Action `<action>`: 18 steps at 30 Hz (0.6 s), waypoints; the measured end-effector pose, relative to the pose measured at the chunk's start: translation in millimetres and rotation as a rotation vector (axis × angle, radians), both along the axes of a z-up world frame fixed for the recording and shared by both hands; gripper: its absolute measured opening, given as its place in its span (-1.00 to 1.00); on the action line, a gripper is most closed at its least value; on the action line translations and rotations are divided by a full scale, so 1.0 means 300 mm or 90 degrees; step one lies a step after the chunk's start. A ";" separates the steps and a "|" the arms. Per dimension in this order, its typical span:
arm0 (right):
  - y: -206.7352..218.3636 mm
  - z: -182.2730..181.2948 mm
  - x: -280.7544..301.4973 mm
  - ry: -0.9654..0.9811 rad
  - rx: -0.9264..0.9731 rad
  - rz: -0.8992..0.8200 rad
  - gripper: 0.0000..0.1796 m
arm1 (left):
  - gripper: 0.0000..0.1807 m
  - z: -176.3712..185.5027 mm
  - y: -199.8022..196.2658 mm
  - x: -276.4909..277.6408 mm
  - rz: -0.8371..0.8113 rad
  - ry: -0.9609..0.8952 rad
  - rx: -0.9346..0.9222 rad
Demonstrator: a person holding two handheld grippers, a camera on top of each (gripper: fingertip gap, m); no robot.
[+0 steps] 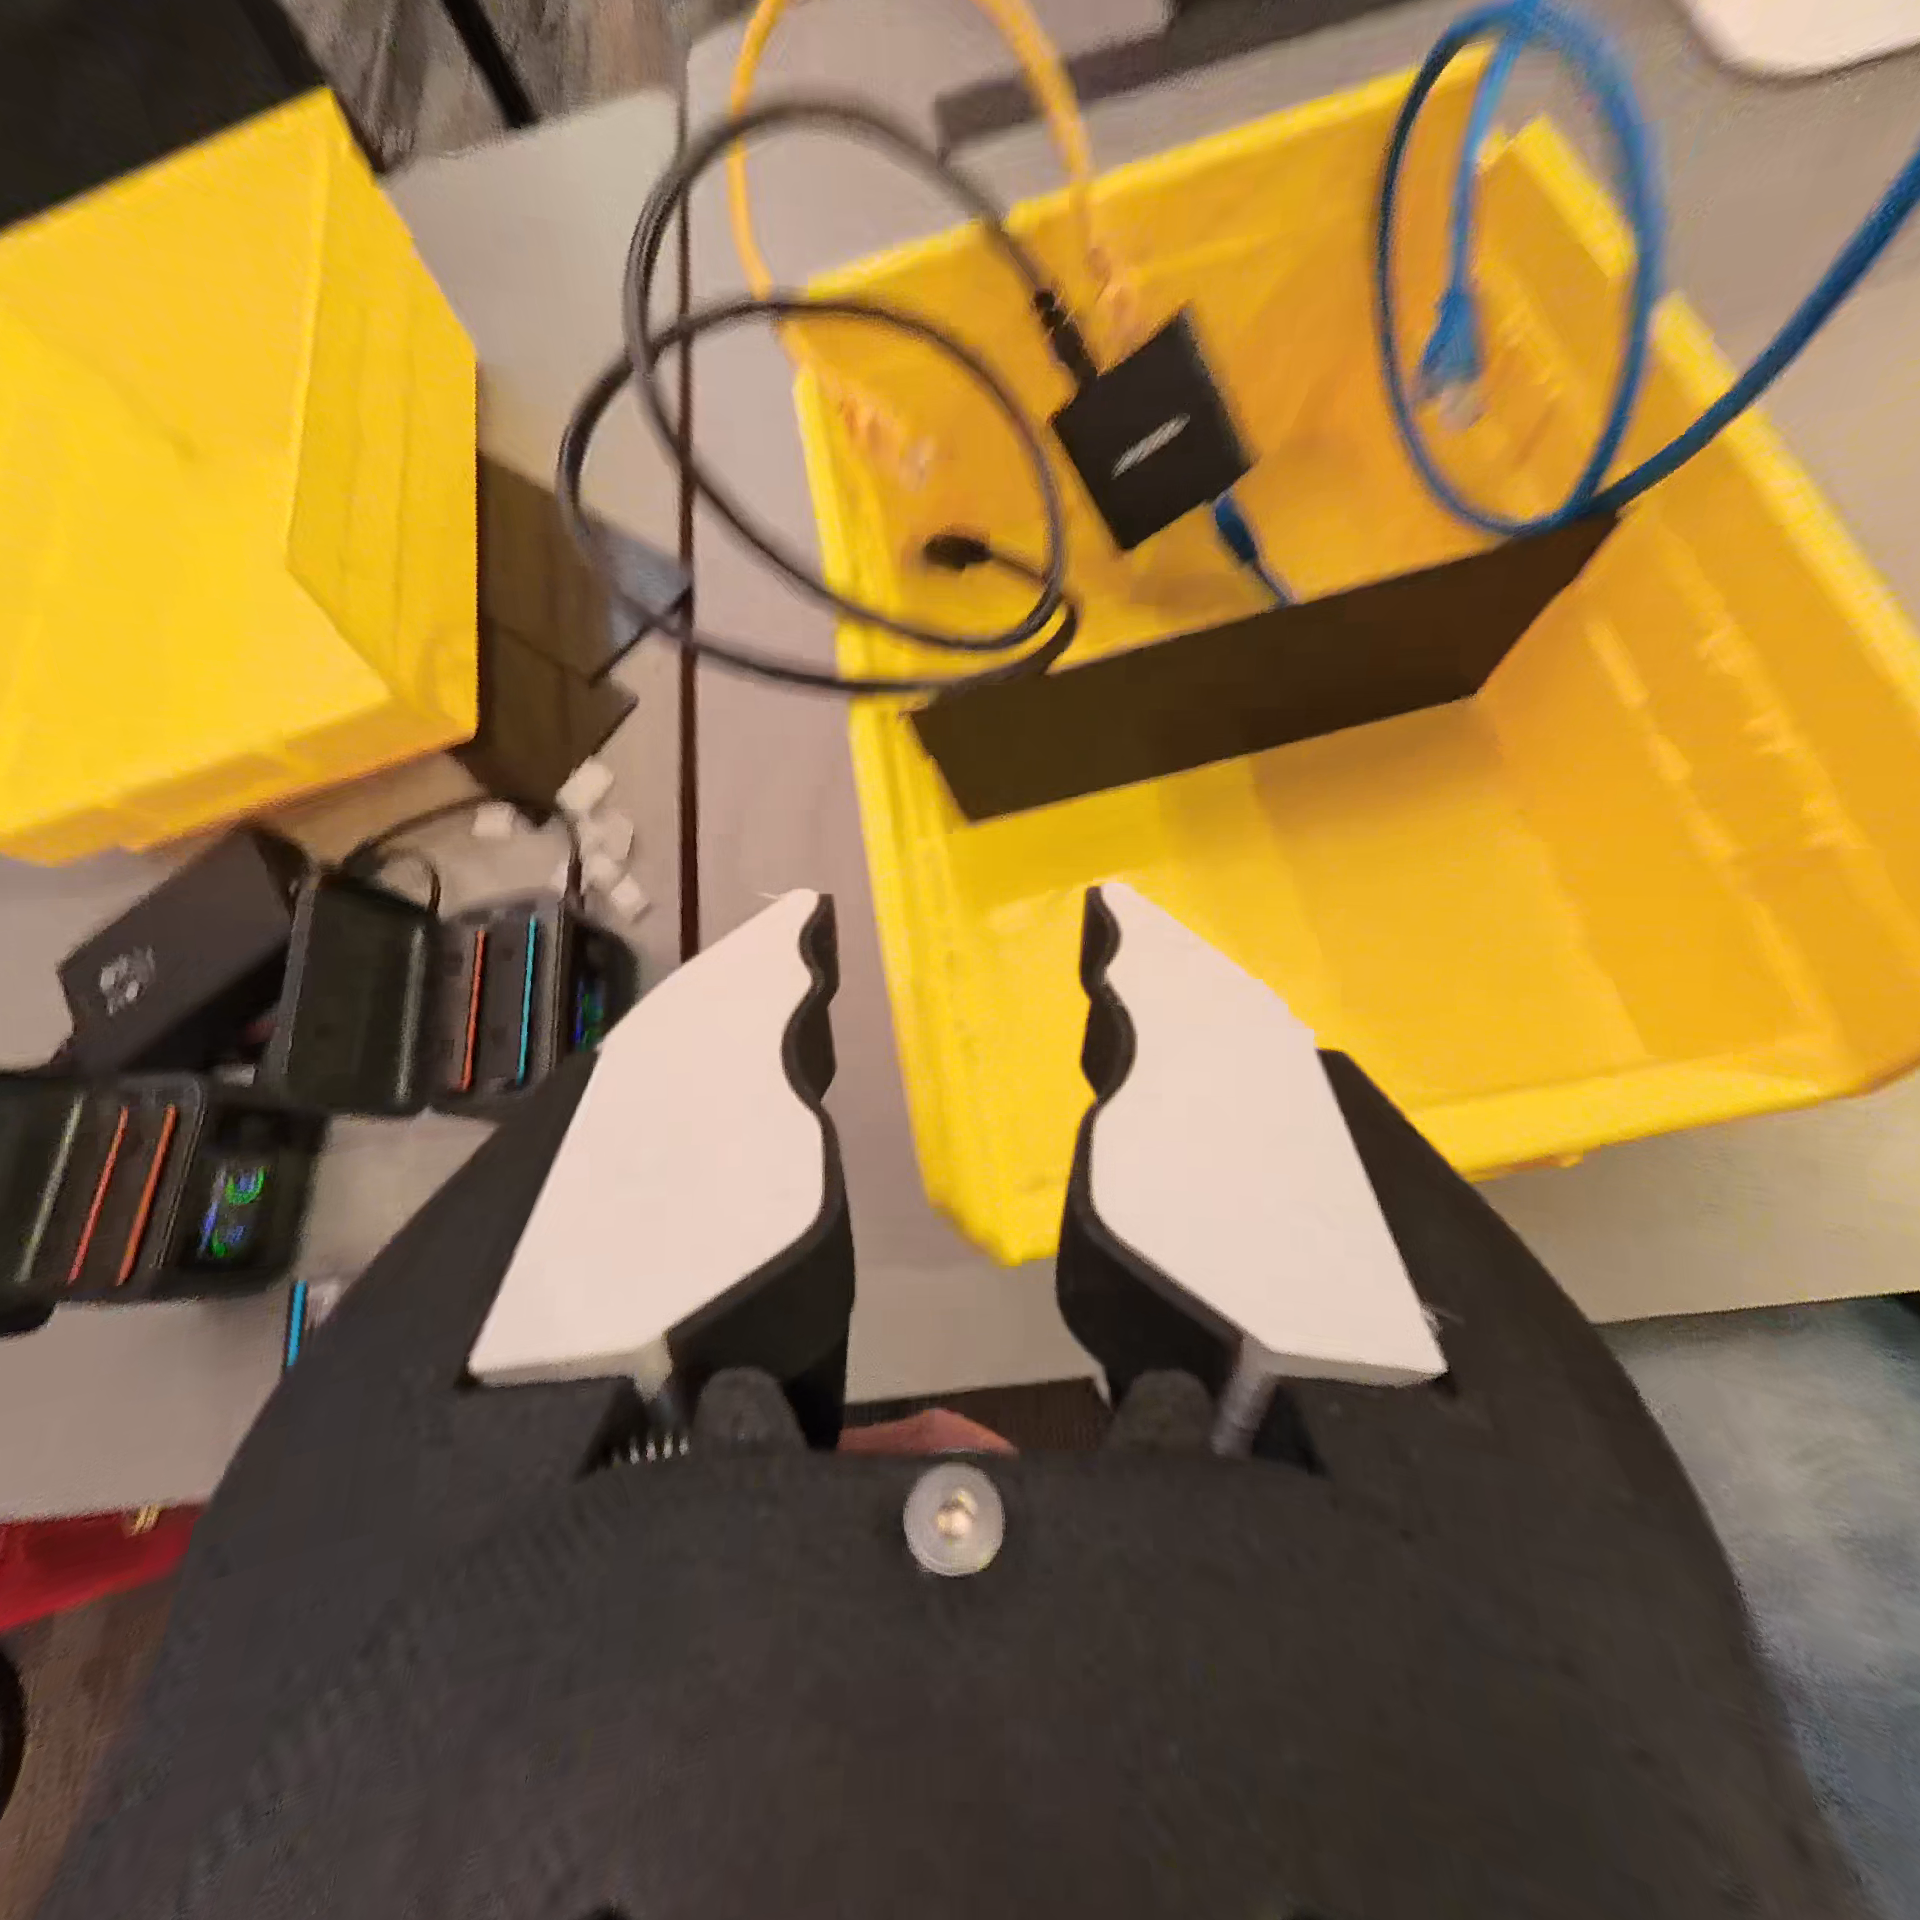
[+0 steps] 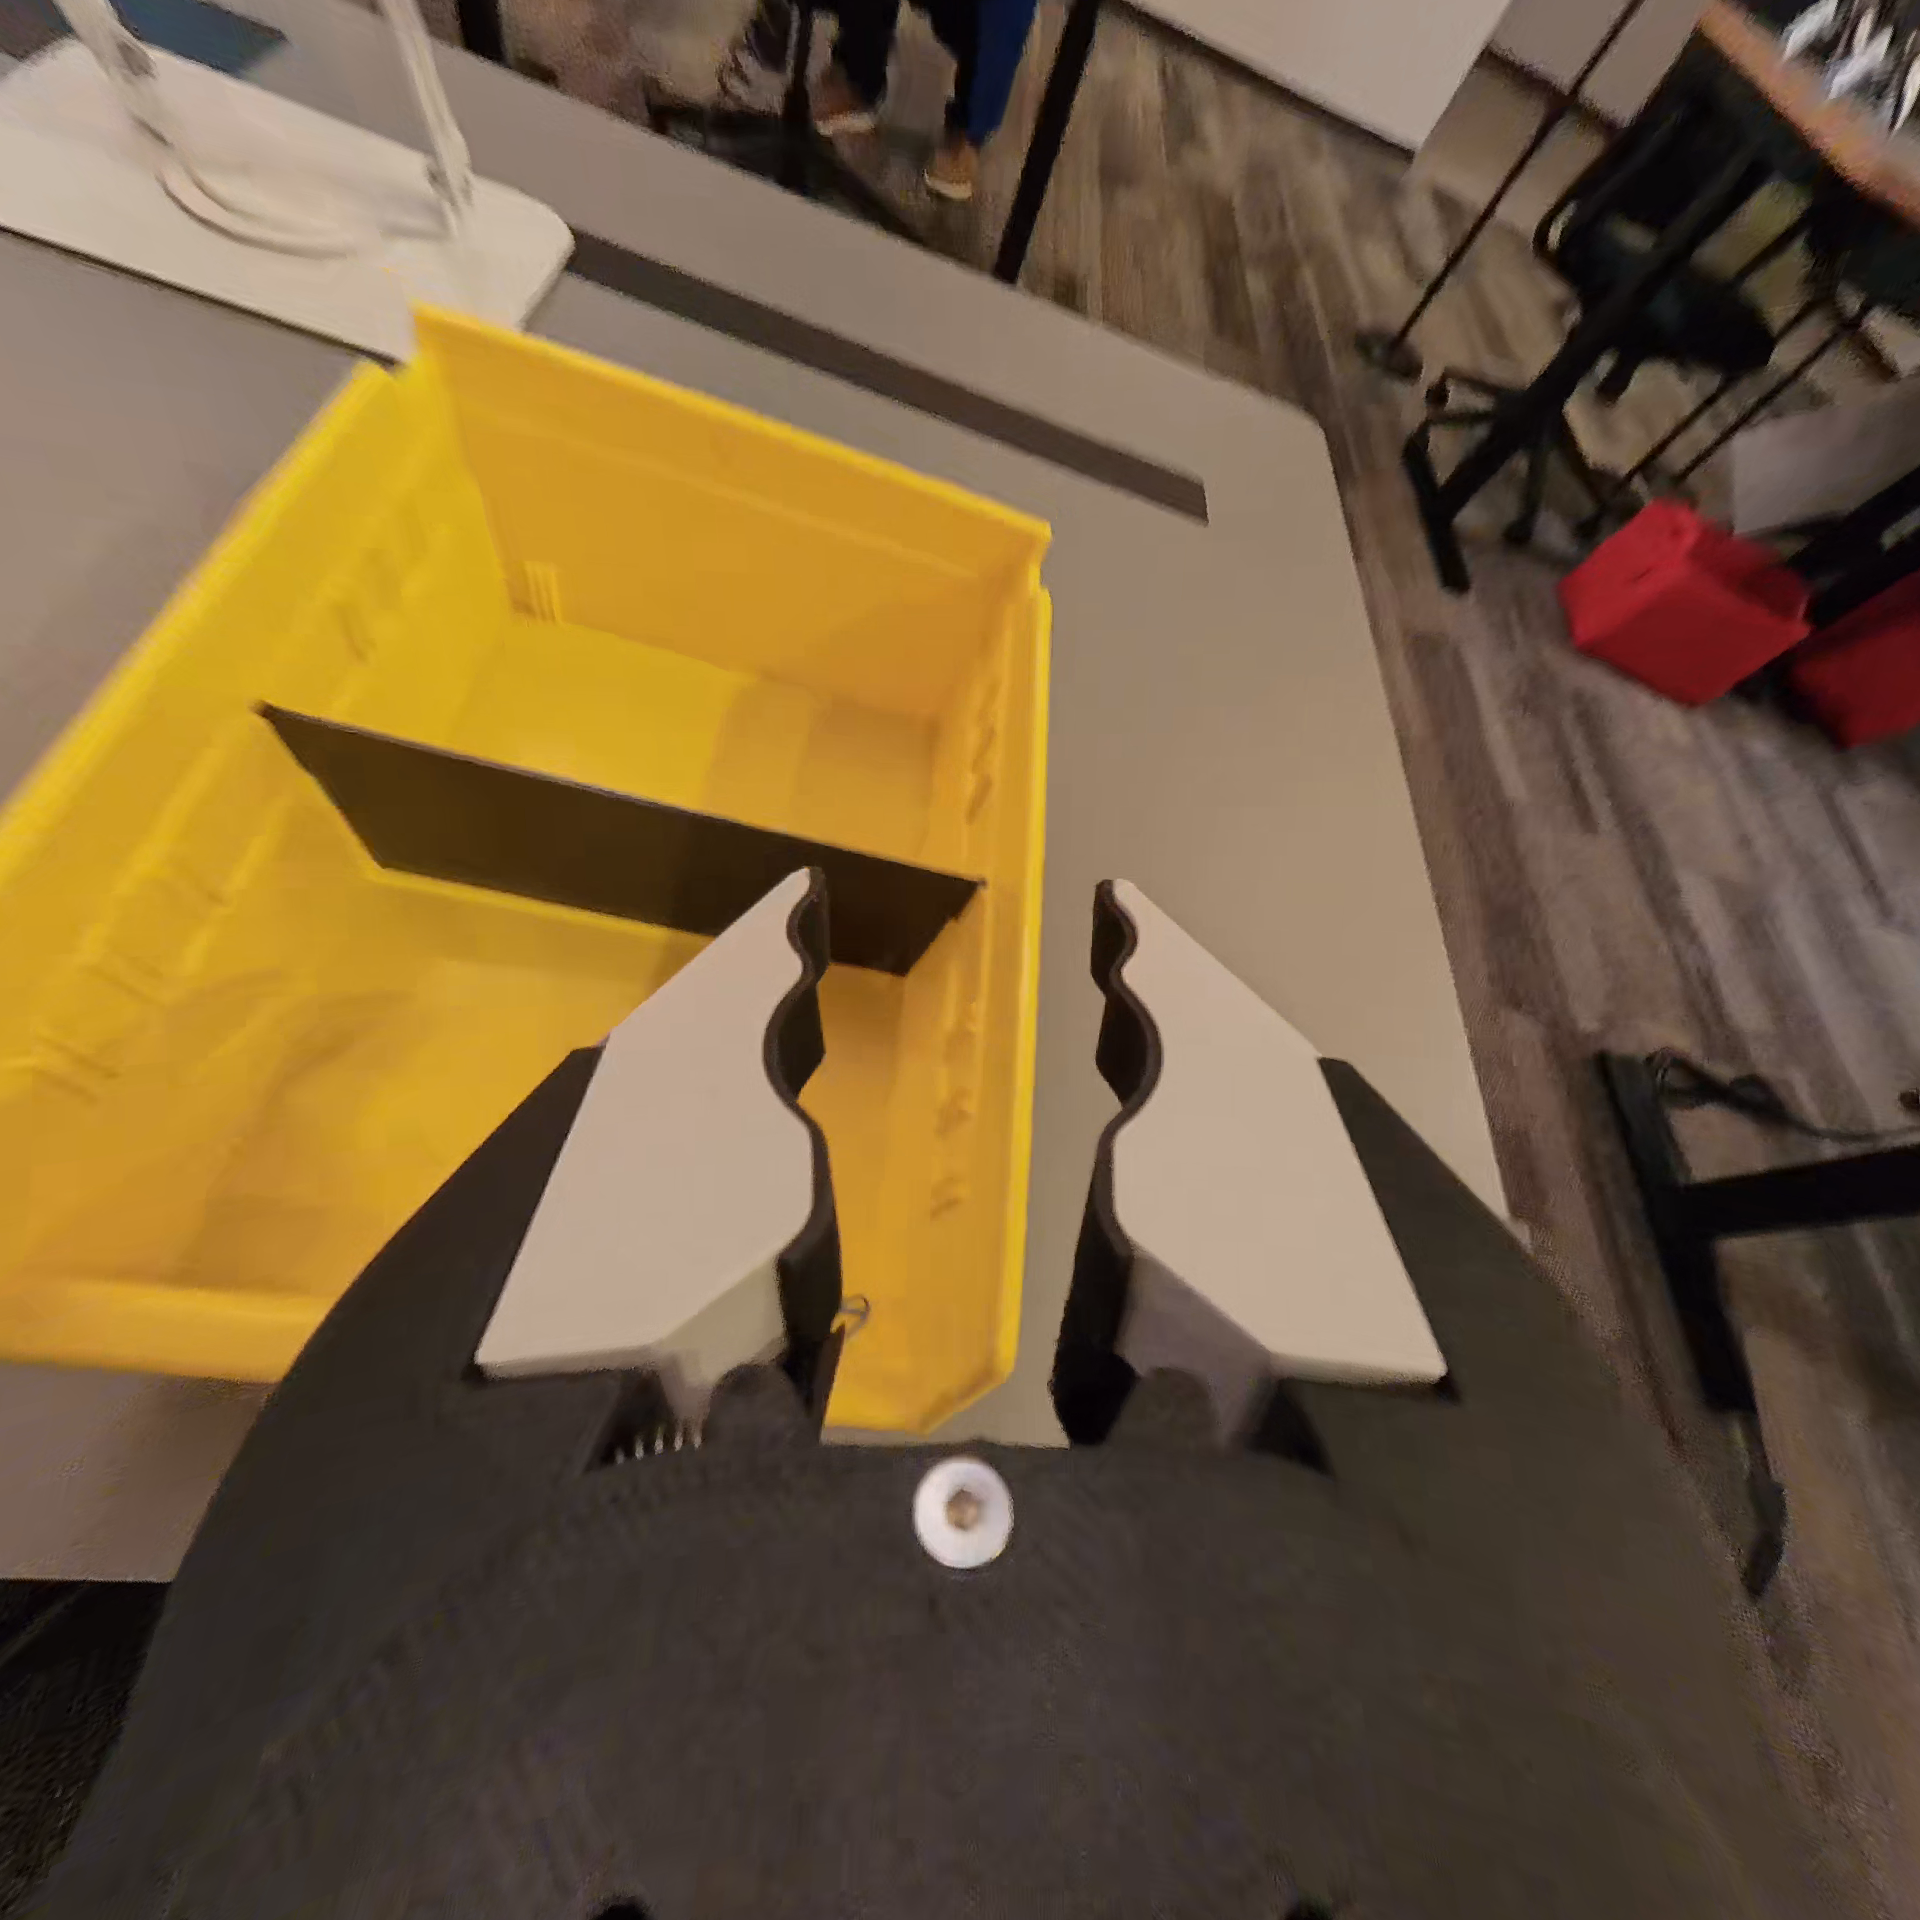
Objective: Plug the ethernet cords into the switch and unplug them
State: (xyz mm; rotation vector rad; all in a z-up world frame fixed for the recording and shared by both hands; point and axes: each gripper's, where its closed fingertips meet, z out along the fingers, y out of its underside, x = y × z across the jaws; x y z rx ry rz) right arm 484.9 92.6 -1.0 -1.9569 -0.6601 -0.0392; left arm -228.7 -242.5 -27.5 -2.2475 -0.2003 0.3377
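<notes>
A small black switch [image 1: 1148, 431] shows over the far compartment of a yellow bin [image 1: 1351, 935], blurred. A yellow ethernet cord [image 1: 1070, 156] and a black power cable [image 1: 644, 416] run into its far end. A blue ethernet cord [image 1: 1423, 260] loops on the right, with one plug [image 1: 1455, 332] free and its other end by the switch. The cables cross the bin wall and the black divider [image 1: 1247, 675]. My left gripper [image 1: 956, 914] is open and empty, near the bin's near left corner. My right gripper [image 2: 961, 904] is open and empty over the bin's right wall [image 2: 1023, 831]. In the right wrist view, both compartments look empty.
A yellow box [image 1: 208, 468] and black devices with coloured stripes [image 1: 416, 997] sit left of the bin. A white stand base [image 2: 312, 208] lies behind the bin. The grey table [image 2: 1195, 727] ends to the right. Red boxes [image 2: 1683, 603], black frames and a person's feet [image 2: 945, 166] are on the floor. Tip to tip, the grippers are about 80 cm apart. About 20 cm separates my left fingertips from the small black switch [image 1: 1148, 431]. My left gripper's tips are some 20 cm from the plug [image 1: 1455, 332].
</notes>
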 end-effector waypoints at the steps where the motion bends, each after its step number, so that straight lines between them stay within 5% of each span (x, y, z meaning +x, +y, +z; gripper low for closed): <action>1: -0.011 0.029 -0.037 0.000 0.012 0.017 -0.46 | -0.50 0.031 0.035 0.029 -0.018 -0.001 0.012; 6: -0.088 0.082 -0.277 0.015 0.024 0.133 -0.52 | -0.44 0.054 0.272 0.153 -0.105 -0.035 -0.006; 11: -0.178 0.070 -0.469 0.027 0.024 0.231 -0.55 | -0.37 -0.055 0.501 0.184 -0.127 -0.093 -0.103; 18: -0.243 0.019 -0.555 0.010 0.018 0.293 -0.56 | -0.24 -0.212 0.617 0.095 -0.069 -0.141 -0.248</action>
